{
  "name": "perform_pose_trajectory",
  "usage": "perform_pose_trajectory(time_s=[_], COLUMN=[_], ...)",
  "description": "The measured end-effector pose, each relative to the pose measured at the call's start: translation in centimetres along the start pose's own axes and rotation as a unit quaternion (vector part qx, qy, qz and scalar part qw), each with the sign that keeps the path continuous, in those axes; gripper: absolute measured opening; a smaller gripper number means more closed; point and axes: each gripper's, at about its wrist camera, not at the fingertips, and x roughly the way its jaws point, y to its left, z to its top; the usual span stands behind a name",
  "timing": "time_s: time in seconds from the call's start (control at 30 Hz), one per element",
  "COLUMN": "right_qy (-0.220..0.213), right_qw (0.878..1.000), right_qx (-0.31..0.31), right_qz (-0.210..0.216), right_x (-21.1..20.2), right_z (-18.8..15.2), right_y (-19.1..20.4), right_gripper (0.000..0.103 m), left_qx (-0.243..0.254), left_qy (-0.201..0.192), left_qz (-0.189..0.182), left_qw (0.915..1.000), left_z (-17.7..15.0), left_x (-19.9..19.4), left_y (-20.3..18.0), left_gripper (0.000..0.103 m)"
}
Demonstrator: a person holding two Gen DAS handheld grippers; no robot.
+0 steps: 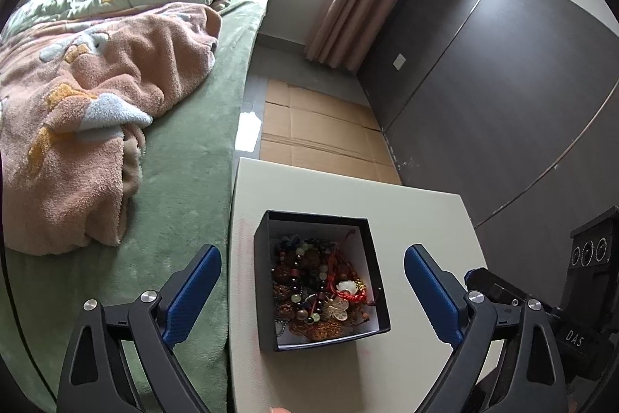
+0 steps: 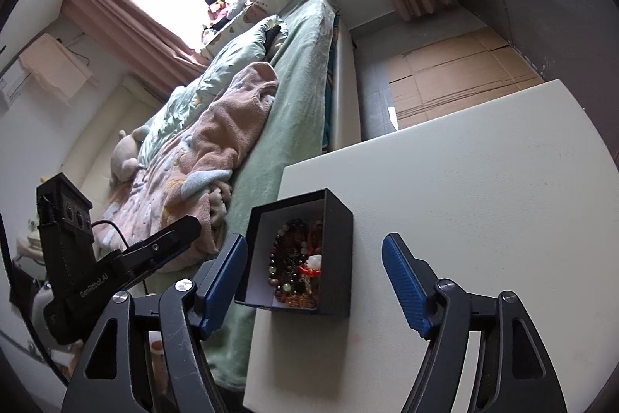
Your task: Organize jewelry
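Note:
A black open box (image 1: 263, 281) with a white inside stands on a white table (image 1: 418, 219). It holds a tangled heap of bead bracelets and necklaces (image 1: 317, 289), brown, dark, green and red, with a white charm. My left gripper (image 1: 312, 260) is open and empty, hovering above the box with a finger on each side. The right wrist view shows the same box (image 2: 336, 250) and jewelry (image 2: 296, 258) near the table's left edge (image 2: 267, 297). My right gripper (image 2: 314, 246) is open and empty, above and in front of the box. The left gripper's body (image 2: 77, 258) shows at the left.
A bed with a green cover (image 1: 185, 180) and a pink fleece blanket (image 1: 96, 111) lies against the table's left side. Flattened cardboard (image 1: 321, 134) covers the floor beyond the table. A dark wall panel (image 1: 503, 103) runs along the right. The right gripper's body (image 1: 580, 297) shows at the right.

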Motion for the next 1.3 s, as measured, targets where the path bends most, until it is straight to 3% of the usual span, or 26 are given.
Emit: perform_pose_trajectory(time_s=[0.13, 0.3, 0.43, 0.93, 1.3], right_qy=[-0.004, -0.008, -0.012, -0.025, -0.026], right_qw=[1.0, 0.999, 0.998, 0.994, 0.994], right_qx=[-0.004, -0.004, -0.012, -0.036, -0.045], right_qz=[-0.017, -0.042, -0.064, -0.098, -0.096], right_x=[-1.4, -3.1, -4.4, -8.5, -9.5], right_z=[-0.4, -1.2, -1.9, -4.4, -4.8], right_y=[-0.5, -1.5, -2.1, -3.3, -3.3], right_gripper=[0.088, 0.092, 0.103, 0.103, 0.103], left_qx=[0.024, 0.044, 0.059, 0.106, 0.117], left_qy=[-0.003, -0.016, -0.029, -0.052, -0.068], left_qz=[0.006, 0.021, 0.026, 0.042, 0.041], left_qw=[0.9997, 0.9987, 0.9975, 0.9921, 0.99], left_z=[-1.0, -2.0, -2.8, -6.5, -6.8], left_x=[-0.4, -1.1, -1.7, -3.9, -4.7], left_y=[-1.6, -3.1, -4.4, -7.1, -7.8], left_gripper=[0.098, 0.099, 0.099, 0.099, 0.099])
